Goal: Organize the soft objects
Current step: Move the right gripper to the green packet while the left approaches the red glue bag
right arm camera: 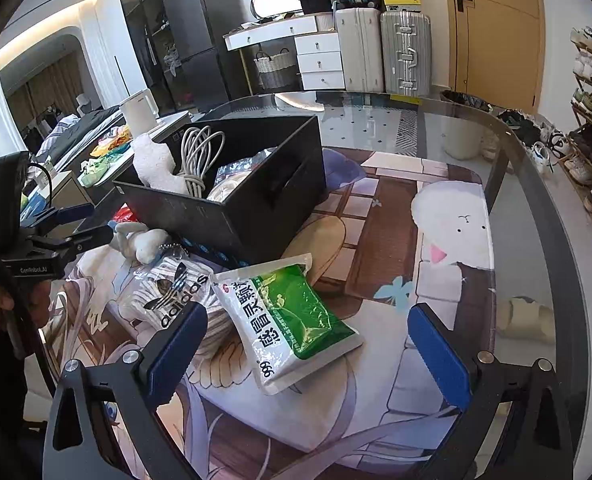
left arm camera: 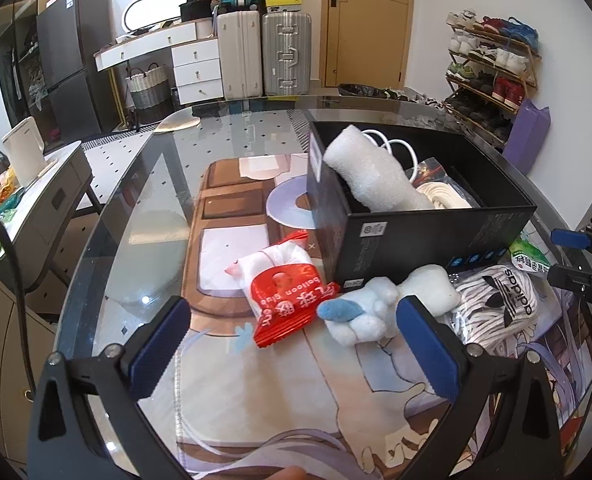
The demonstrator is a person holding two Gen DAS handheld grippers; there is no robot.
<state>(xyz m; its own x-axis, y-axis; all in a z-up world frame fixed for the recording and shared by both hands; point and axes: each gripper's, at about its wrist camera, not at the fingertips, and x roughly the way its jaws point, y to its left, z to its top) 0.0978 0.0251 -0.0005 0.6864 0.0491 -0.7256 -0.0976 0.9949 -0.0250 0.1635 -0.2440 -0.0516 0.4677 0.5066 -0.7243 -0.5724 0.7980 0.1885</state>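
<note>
Poised wide open and empty, left gripper (left arm camera: 296, 344) above printed mat (left arm camera: 279, 408), plush toy (left arm camera: 360, 312) lying just ahead by its right finger, long axis crosswise, beside black box (left arm camera: 436, 236). Right gripper (right arm camera: 308, 348) likewise spread, empty, over green pouch (right arm camera: 291, 320), farther from the toy.

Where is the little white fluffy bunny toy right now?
The plush toy lies on the table mat beside the black box, between the red packet and adidas bag.
</note>
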